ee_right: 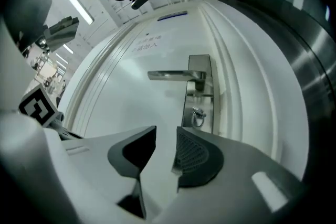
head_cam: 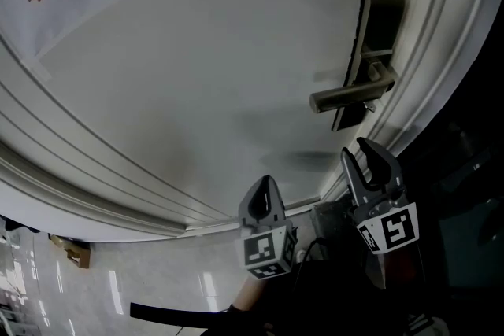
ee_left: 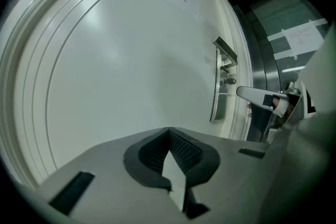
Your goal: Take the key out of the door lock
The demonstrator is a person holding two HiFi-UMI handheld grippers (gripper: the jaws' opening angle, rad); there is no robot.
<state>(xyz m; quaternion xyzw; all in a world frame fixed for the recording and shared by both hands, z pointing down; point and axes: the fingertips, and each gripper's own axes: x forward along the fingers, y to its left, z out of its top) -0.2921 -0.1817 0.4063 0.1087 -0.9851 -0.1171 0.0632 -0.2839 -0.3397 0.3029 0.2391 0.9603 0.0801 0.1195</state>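
- head view: a white door [head_cam: 197, 90] fills the picture, with its handle [head_cam: 346, 97] and metal lock plate [head_cam: 376, 43] at the upper right. the key [head_cam: 368, 105] is a small bright bit just under the handle, sitting in the plate. the right gripper [head_cam: 358, 153] points up at it from below, near but apart. the left gripper [head_cam: 264, 189] hangs lower and further left, well apart from the lock.
- left gripper view: the left gripper [ee_left: 169, 131] has its 2 jaws pressed together at the tips with nothing between them. the key [ee_left: 229, 81] shows far off to the right on the plate, with the right gripper [ee_left: 257, 96] just beside it.
- right gripper view: the right gripper [ee_right: 166, 131] has its 2 jaws standing apart, the gap between them bare. the key [ee_right: 198, 116], with its ring hanging down, sticks out of the plate below the handle [ee_right: 173, 76], just above and a little right of the gap, touching neither jaw.
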